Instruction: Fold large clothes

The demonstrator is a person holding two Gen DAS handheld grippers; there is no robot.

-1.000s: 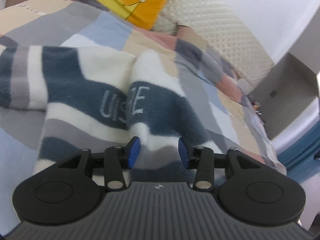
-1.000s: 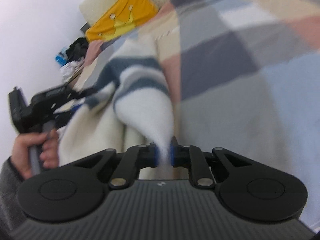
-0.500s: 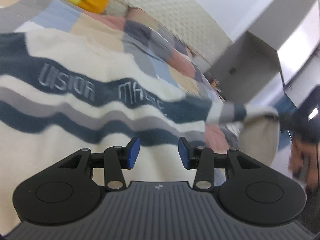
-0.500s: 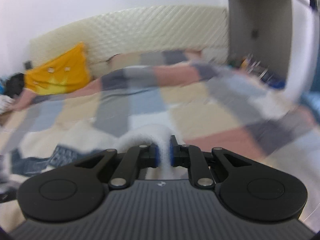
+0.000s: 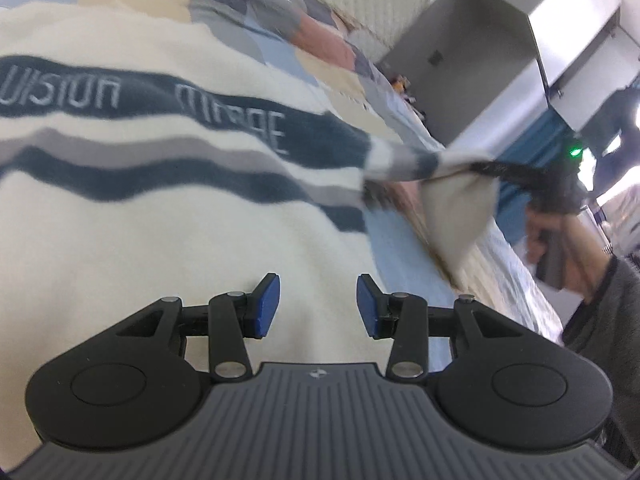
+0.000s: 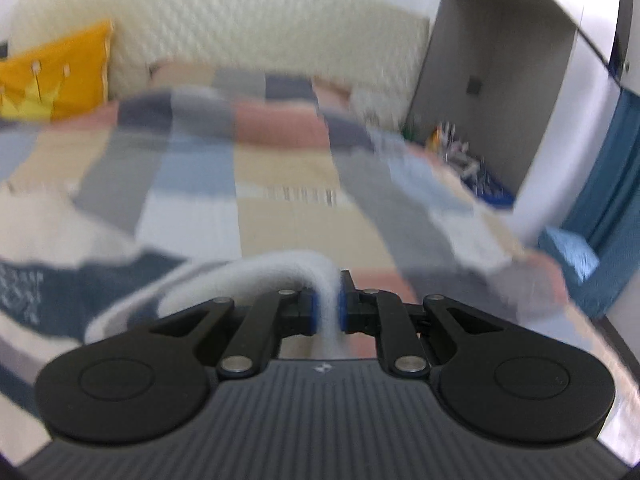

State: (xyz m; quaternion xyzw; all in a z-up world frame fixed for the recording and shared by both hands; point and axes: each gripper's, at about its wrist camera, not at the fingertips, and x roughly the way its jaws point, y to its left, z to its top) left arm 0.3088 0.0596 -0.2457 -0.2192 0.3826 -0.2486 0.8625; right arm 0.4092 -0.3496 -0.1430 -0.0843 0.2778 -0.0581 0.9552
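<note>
A cream fleece sweater [image 5: 168, 216] with wavy navy and grey stripes and pale lettering lies spread on a bed covered by a patchwork quilt [image 6: 280, 184] of blue, grey, beige and pink squares. The left hand-held gripper [image 5: 318, 306] hovers over the sweater's plain cream lower part with its 2 blue pads apart and nothing between them. The right hand-held gripper [image 6: 326, 306] is clenched on a white fold of the sweater, which arcs away to the left from its pads. In the left wrist view the striped sleeve [image 5: 404, 160] is stretched out to the right and lifted off the quilt toward a person's hand [image 5: 556, 240]. A yellow cushion [image 6: 60, 80] leans at the quilted headboard [image 6: 240, 28].
</note>
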